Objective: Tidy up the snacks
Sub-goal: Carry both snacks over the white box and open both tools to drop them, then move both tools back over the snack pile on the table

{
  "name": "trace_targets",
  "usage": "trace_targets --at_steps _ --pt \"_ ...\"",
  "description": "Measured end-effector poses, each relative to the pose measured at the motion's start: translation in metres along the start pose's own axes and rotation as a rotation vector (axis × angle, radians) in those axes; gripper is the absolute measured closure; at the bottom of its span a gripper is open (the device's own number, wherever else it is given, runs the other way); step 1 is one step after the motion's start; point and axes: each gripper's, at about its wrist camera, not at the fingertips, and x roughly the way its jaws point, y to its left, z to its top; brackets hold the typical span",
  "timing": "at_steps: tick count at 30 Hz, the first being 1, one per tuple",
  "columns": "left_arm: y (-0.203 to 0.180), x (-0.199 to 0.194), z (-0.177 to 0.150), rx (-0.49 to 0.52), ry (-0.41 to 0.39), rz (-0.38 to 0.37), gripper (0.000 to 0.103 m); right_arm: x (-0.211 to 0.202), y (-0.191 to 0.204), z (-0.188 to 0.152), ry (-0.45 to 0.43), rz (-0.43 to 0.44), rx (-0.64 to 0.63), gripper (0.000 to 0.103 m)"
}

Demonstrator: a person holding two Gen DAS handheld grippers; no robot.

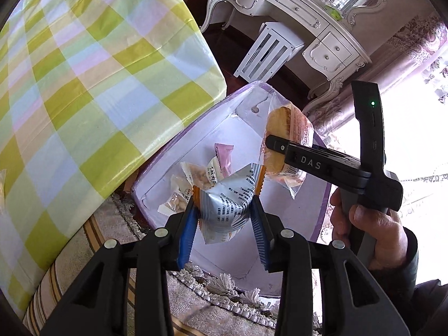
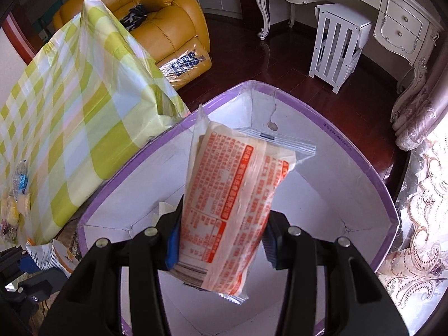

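Observation:
My left gripper is shut on a crumpled silver and orange snack packet and holds it over the purple-rimmed white box. Inside the box lie a pink packet and clear nut packets. My right gripper is shut on a clear cake packet with red print, held over the same box. In the left wrist view the right gripper shows with the cake packet above the box's right side.
A table with a green checked cloth stands left of the box, with more snacks on it. A yellow armchair, a white dresser and a white stool stand beyond on dark floor. A curtain hangs at the right.

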Motion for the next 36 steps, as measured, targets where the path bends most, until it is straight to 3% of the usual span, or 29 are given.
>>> trace_targets --at_steps 4,14,20,30,36 --pt "-0.001 0.003 0.0 -0.002 0.009 -0.005 0.06 -0.003 -0.008 0.002 -0.023 -0.014 0.025 0.053" --pt "0.002 -0.005 -0.002 -0.022 -0.02 0.014 0.056 -0.021 0.001 0.007 -0.096 -0.013 0.01 0.028" --pt "0.004 -0.014 -0.004 -0.018 -0.066 0.05 0.054 -0.04 0.025 0.007 -0.212 -0.05 -0.079 0.026" --pt "0.038 -0.058 -0.016 -0.088 -0.219 0.159 0.054 -0.057 0.074 0.009 -0.232 0.029 -0.168 0.025" --pt "0.079 -0.099 -0.034 -0.209 -0.326 0.254 0.054 -0.07 0.111 0.005 -0.261 0.041 -0.232 0.015"
